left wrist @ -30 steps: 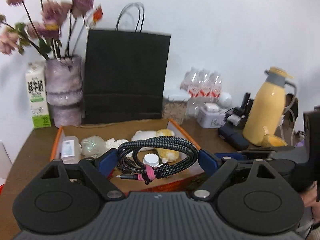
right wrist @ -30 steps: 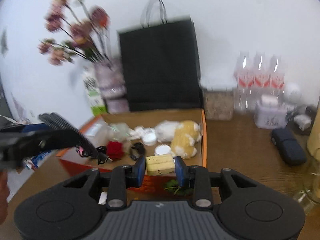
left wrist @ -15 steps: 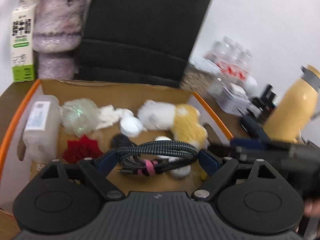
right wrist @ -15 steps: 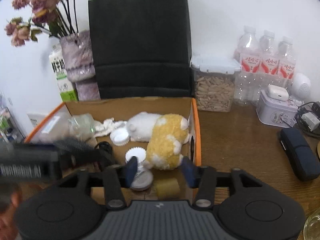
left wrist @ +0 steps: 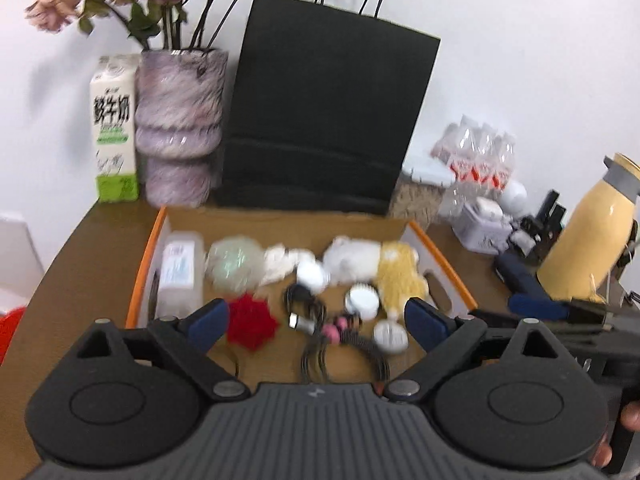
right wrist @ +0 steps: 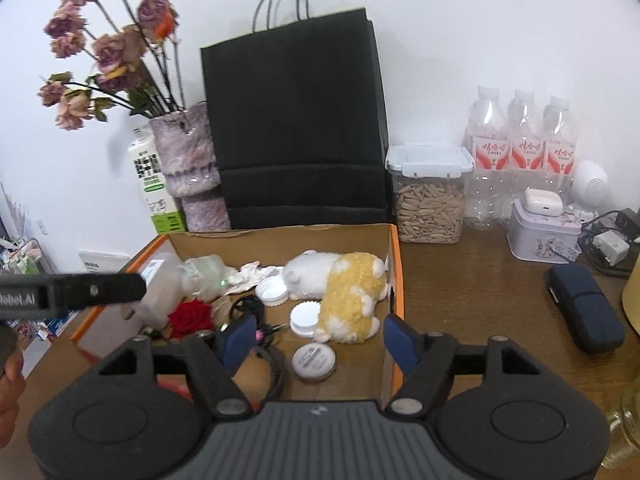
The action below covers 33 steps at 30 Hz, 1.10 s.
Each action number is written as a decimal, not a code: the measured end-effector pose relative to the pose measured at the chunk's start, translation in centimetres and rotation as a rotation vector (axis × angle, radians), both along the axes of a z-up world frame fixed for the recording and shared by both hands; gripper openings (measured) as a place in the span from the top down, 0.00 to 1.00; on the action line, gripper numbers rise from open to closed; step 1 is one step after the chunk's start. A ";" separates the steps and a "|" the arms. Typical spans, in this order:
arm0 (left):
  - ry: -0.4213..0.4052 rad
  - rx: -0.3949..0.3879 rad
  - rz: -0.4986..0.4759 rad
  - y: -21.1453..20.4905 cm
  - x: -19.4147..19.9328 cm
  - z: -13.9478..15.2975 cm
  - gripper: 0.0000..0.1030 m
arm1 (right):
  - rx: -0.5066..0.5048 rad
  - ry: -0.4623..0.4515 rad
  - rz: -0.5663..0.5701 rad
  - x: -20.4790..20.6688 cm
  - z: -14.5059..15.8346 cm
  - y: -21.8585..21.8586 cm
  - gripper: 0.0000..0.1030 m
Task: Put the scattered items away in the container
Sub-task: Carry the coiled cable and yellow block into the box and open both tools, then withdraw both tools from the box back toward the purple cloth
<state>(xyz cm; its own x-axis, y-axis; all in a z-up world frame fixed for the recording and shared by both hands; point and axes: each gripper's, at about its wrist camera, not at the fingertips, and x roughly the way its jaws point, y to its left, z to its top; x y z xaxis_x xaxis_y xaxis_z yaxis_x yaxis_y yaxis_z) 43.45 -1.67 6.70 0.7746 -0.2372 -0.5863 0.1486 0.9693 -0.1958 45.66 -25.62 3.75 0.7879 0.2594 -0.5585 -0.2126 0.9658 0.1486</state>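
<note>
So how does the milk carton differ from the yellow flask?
The milk carton is a white, square box with green at its base; the yellow flask is rounded with a grey top. The carton stands left of the cardboard box, beside the vase; the flask stands far right. Both stand on the table, outside the box.

Setting: a lived-in home or small office corner was suggested, a wooden table (right wrist: 472,300) being set against a plain white wall (right wrist: 480,20).
Decoration: dried roses (right wrist: 100,48) were kept in a mottled purple vase (right wrist: 192,168).
Food and drink: a milk carton (right wrist: 154,188), three bottled waters (right wrist: 524,152), a clip-lid tub of seeds (right wrist: 430,200) and a yellow thermos jug (left wrist: 584,248) were lined up at the back.
Personal goods: a black paper shopping bag (right wrist: 296,120), an earbud case (right wrist: 542,202) on a small tin (right wrist: 542,236), and chargers (right wrist: 610,246) were seen.
</note>
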 end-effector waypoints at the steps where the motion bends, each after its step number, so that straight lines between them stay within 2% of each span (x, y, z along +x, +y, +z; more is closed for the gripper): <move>1: 0.008 -0.006 0.000 0.2 -0.7 0.1 0.06 | -0.004 0.000 0.005 -0.7 0.2 0.1 0.31; 9: -0.003 -0.025 0.020 2.6 -7.8 1.5 0.00 | -0.006 -0.015 0.040 -7.7 2.1 0.3 0.22; 12: -0.012 0.012 0.067 3.6 -11.0 1.1 0.00 | 0.018 0.000 0.061 -10.5 1.9 0.2 0.21; 15: -0.025 0.053 0.100 4.1 -14.3 0.3 0.00 | 0.032 0.028 0.075 -13.4 1.1 0.1 0.21; 21: -0.037 0.041 0.080 3.7 -21.6 -2.5 0.00 | 0.050 0.050 0.070 -19.6 -1.3 0.2 0.20; 27: 0.076 0.008 0.056 2.9 -26.1 -6.5 0.00 | 0.052 0.098 0.096 -24.9 -4.8 1.4 0.19; 30: 0.099 0.002 0.059 2.8 -28.0 -7.8 0.00 | 0.033 0.091 0.091 -27.5 -6.1 2.1 0.19; 33: 0.105 0.029 0.040 2.4 -29.1 -8.5 0.00 | 0.072 0.105 0.094 -29.5 -7.1 2.2 0.19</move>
<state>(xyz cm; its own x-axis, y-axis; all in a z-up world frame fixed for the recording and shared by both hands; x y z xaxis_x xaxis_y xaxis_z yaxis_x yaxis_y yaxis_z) 14.36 0.69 -1.82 0.7173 -0.1890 -0.6707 0.0893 0.9795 -0.1805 16.15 -23.45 -3.36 0.6967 0.3714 -0.6138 -0.2809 0.9285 0.2429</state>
